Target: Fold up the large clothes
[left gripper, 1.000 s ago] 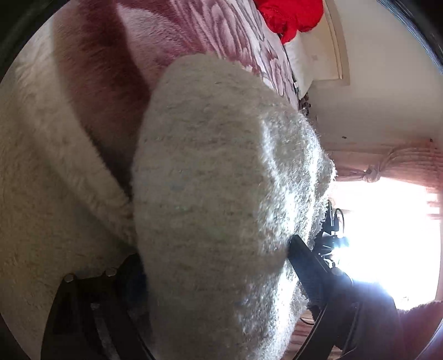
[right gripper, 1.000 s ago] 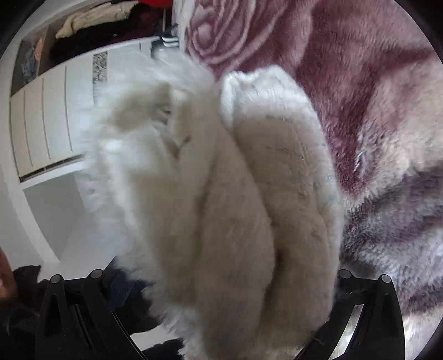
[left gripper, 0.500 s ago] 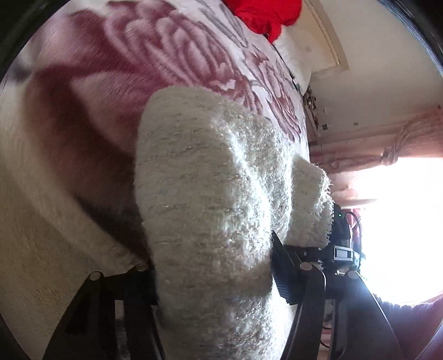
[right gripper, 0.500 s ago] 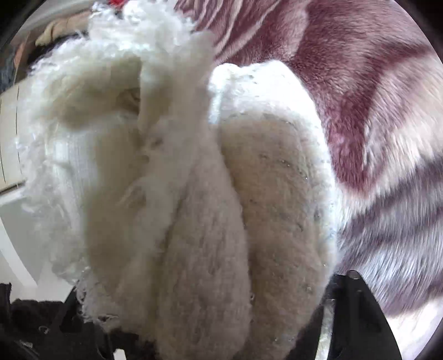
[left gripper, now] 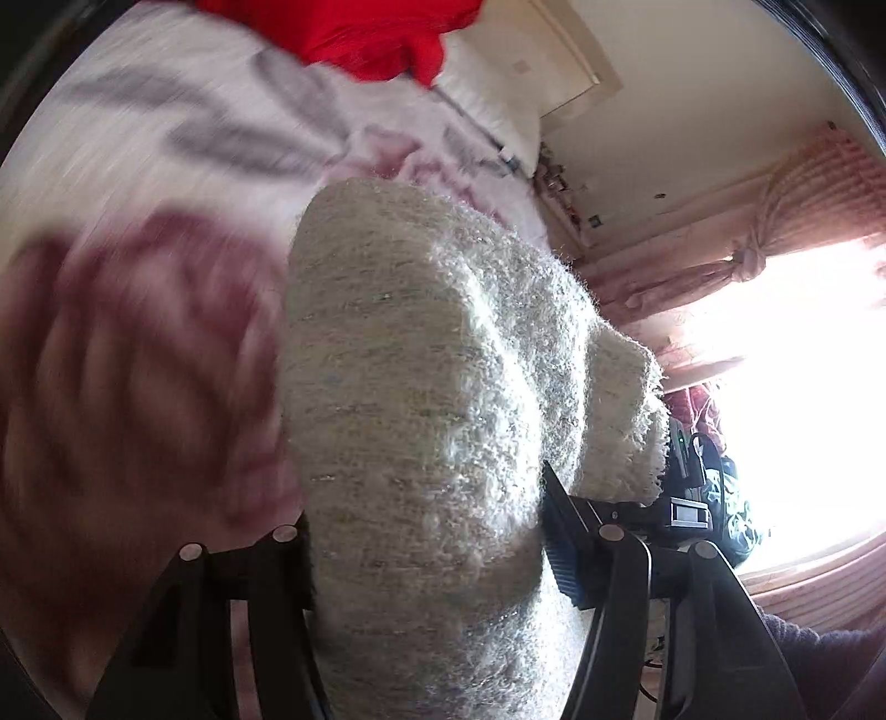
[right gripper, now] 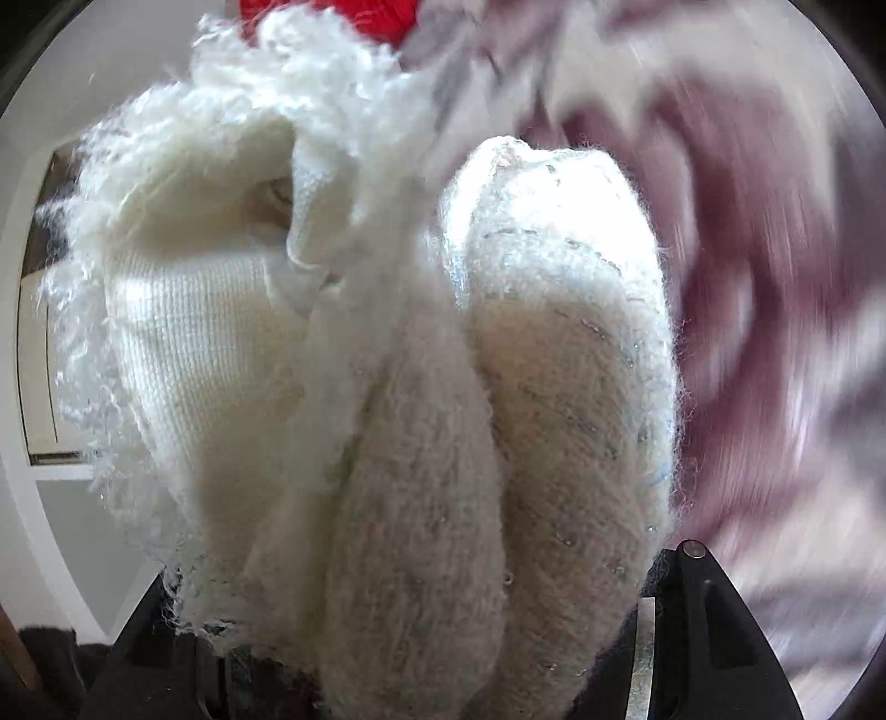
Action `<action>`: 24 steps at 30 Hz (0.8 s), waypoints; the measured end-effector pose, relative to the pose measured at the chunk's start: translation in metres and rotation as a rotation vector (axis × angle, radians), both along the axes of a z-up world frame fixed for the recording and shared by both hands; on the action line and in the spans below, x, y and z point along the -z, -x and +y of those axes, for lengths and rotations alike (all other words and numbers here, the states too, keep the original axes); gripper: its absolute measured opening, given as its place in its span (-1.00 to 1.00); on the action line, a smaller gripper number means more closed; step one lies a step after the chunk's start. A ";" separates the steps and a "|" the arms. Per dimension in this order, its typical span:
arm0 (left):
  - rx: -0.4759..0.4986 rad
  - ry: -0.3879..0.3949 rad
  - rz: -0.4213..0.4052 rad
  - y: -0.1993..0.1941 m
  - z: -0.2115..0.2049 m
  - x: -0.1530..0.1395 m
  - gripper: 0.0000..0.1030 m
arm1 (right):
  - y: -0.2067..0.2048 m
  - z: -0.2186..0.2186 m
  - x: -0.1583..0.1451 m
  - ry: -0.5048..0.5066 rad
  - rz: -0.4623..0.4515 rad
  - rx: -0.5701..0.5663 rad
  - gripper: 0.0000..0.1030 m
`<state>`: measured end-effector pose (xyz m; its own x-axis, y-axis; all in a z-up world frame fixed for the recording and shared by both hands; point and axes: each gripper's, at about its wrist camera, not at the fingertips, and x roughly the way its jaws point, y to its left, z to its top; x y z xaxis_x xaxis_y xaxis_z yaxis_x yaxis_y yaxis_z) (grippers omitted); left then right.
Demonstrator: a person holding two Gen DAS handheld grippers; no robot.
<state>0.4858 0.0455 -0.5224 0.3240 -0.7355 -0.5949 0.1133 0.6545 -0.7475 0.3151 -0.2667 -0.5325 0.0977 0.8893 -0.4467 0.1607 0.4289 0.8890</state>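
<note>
A fluffy cream knit garment (left gripper: 421,399) fills the middle of the left wrist view. My left gripper (left gripper: 426,559) is shut on a thick fold of it and holds it above the bed. In the right wrist view the same garment (right gripper: 498,443) bulges between the jaws, with its white ribbed inside and fuzzy trim (right gripper: 183,343) on the left. My right gripper (right gripper: 443,609) is shut on it. Both sets of fingertips are buried in the fabric.
A pink and maroon rose-patterned blanket (left gripper: 127,343) covers the bed below, blurred by motion, and shows at the right of the right wrist view (right gripper: 775,332). A red cloth (left gripper: 360,39) lies at the bed's far end. A bright window with pink curtains (left gripper: 775,266) is to the right.
Both grippers have lifted and swung toward the far end of the bed with the garment; the red cloth is now nearer and the blanket is motion-blurred.
</note>
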 end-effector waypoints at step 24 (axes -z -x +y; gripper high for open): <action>0.062 -0.405 0.009 -0.196 -0.037 0.050 0.33 | -0.203 -0.034 0.040 0.550 -0.020 0.018 0.99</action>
<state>0.6821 0.0088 -0.5727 0.2795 -0.4596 -0.8430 0.1563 0.8881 -0.4323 0.5184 -0.3007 -0.5723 0.1241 0.5234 -0.8430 0.1574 0.8284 0.5375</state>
